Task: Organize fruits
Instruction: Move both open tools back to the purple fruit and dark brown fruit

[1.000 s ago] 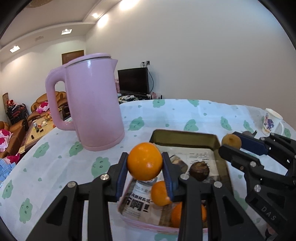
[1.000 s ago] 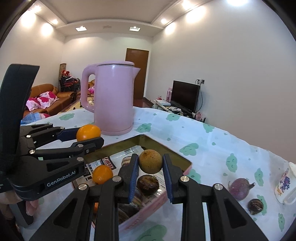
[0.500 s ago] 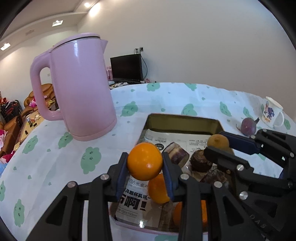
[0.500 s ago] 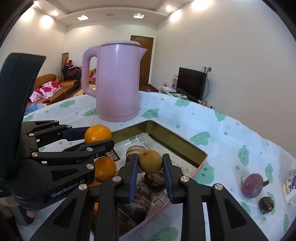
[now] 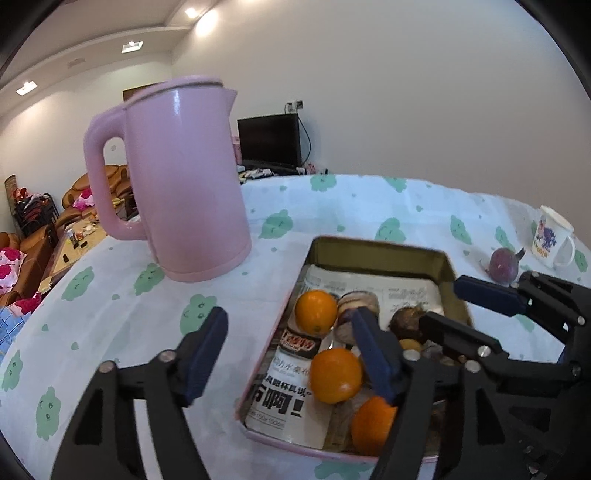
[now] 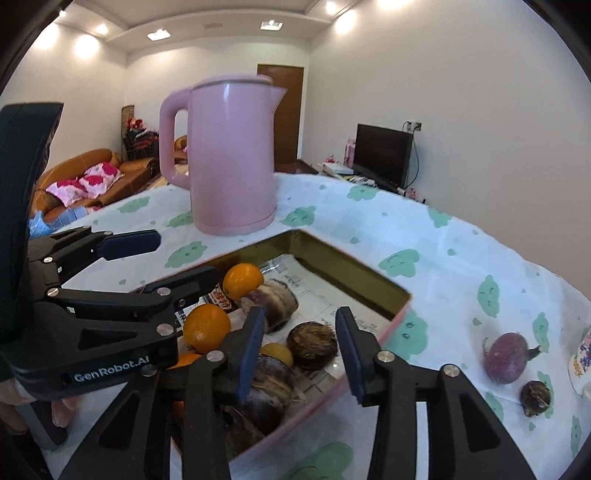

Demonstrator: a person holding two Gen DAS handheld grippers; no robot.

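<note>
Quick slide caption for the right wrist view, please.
Right gripper open above the pink newspaper-lined tin tray of oranges and brown fruits; purple round fruit remains on the tablecloth.

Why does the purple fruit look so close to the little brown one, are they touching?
Apart. The right wrist view shows the purple fruit and the little brown one with a strip of tablecloth between them.

White walls (image 6: 461, 92) rise to a stepped ceiling with recessed lights (image 6: 159, 35). A brown door (image 6: 282, 110) stands at the far end, an orange sofa (image 6: 85, 177) on one side, a dark television (image 6: 382, 155) opposite.
</note>
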